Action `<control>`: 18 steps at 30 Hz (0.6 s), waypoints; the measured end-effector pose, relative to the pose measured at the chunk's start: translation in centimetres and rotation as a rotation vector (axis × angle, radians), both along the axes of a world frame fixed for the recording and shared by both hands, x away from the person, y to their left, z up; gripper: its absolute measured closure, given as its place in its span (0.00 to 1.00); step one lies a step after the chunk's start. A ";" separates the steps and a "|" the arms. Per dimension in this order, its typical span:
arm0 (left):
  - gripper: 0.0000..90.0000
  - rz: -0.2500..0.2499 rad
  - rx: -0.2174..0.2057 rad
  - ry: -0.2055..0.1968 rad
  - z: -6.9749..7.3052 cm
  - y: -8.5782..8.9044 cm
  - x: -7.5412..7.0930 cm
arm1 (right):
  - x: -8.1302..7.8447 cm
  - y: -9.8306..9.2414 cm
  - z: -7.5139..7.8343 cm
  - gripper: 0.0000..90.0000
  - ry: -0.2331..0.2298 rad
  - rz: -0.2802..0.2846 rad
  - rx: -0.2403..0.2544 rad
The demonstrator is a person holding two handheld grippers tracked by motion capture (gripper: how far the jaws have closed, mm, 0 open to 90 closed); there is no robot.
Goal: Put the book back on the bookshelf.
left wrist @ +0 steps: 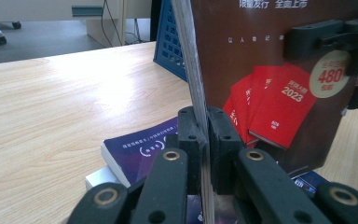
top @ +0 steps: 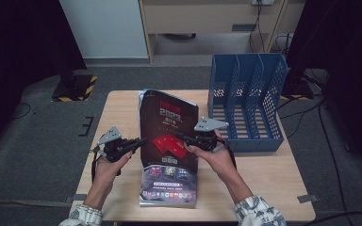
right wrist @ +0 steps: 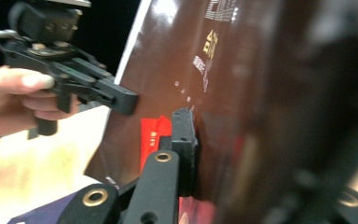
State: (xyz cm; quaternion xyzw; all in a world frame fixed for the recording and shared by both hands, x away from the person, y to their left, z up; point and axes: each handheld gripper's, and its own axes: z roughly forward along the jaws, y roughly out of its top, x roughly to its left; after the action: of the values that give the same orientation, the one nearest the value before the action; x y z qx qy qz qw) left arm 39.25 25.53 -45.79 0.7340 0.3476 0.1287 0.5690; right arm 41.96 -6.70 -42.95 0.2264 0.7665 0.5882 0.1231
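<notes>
Dark brown and glossy, the book [top: 168, 129] stands tilted up at the counter's [top: 118, 106] centre, above a stack of other books [top: 168, 186]. Your left hand-held gripper [top: 139, 142] clamps its edge at nine o'clock; your right hand-held gripper [top: 181, 137] pinches it at three o'clock. A blue file rack [top: 245, 101] sits at two o'clock.
</notes>
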 end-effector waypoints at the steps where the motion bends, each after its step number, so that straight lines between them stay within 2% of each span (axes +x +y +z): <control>1: 0.94 0.003 0.001 -0.001 0.0 0.0 0.0 | 0.0 0.0 0.0 0.93 -0.003 -0.007 -0.003; 5: 0.90 0.024 -0.002 0.000 -0.2 0.1 0.1 | -0.1 0.2 0.0 0.96 -0.001 -0.023 0.016; 9: 0.81 0.049 0.014 -0.001 -0.6 0.3 0.3 | -0.5 0.4 0.6 0.97 -0.039 -0.017 0.025; 10: 0.77 0.062 0.027 -0.003 -0.7 0.4 0.3 | -0.7 0.6 0.8 0.97 -0.051 -0.021 0.017; 15: 0.48 0.167 0.004 0.010 -1.2 1.9 0.6 | -1.0 1.0 1.3 0.97 -0.082 -0.027 -0.002; 16: 0.42 0.190 0.012 0.014 -1.4 2.1 0.6 | -1.0 1.0 1.3 0.97 -0.080 -0.029 0.002; 18: 0.36 0.200 0.039 0.029 -1.8 2.6 0.8 | -0.9 0.9 1.4 0.97 -0.076 -0.034 0.011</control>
State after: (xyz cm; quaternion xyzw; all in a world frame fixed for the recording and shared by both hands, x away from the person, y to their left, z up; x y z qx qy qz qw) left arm 40.00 28.11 -47.59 0.7083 0.4248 0.1812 0.5339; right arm 41.03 -5.82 -41.53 0.2176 0.7541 0.5984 0.1610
